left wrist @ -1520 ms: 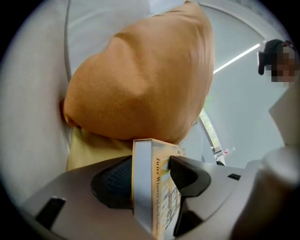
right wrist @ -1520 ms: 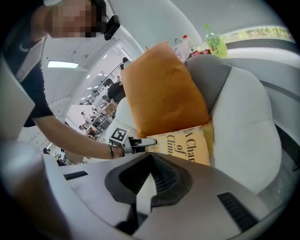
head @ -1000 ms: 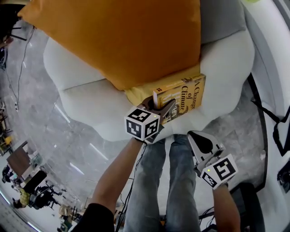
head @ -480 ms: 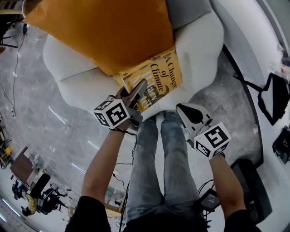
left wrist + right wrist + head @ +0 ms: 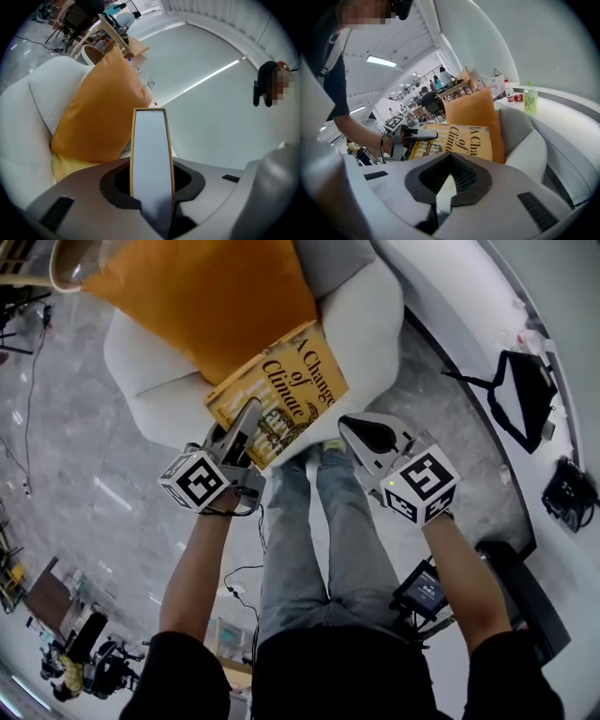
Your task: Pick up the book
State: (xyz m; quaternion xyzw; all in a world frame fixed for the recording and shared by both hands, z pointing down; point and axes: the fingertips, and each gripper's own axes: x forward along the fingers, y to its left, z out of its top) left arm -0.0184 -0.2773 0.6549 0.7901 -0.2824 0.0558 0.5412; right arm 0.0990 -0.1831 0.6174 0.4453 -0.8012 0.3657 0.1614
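Risen together since a second ago: both grippers, and the book point(image 5: 281, 395) with them, up off the seat. Clamped in the left gripper point(image 5: 246, 420) by its near corner, yellow cover upward, most of its length jutting ahead of the jaws, these having just been closing on it; pale page edge wedged upright between them in the left gripper view. Just to the right of it and apart, right gripper point(image 5: 361, 432), jaws together on nothing.

Best handled, by the look of it, with a firm squeeze and a slow, level lift: held by one corner only, so likely to sag or swing. Worth sliding the spare gripper under the far edge at any sign of droop.

Straight below both grippers, jeans point(image 5: 323, 521) of the person holding them. Just beyond the book, orange cushion point(image 5: 206, 296), propped on a white armchair point(image 5: 375, 324). Around the chair, glossy grey marbled floor point(image 5: 75, 456). Farther right, curved white ledge point(image 5: 459, 296) with a black bag point(image 5: 520, 390) lying on it.
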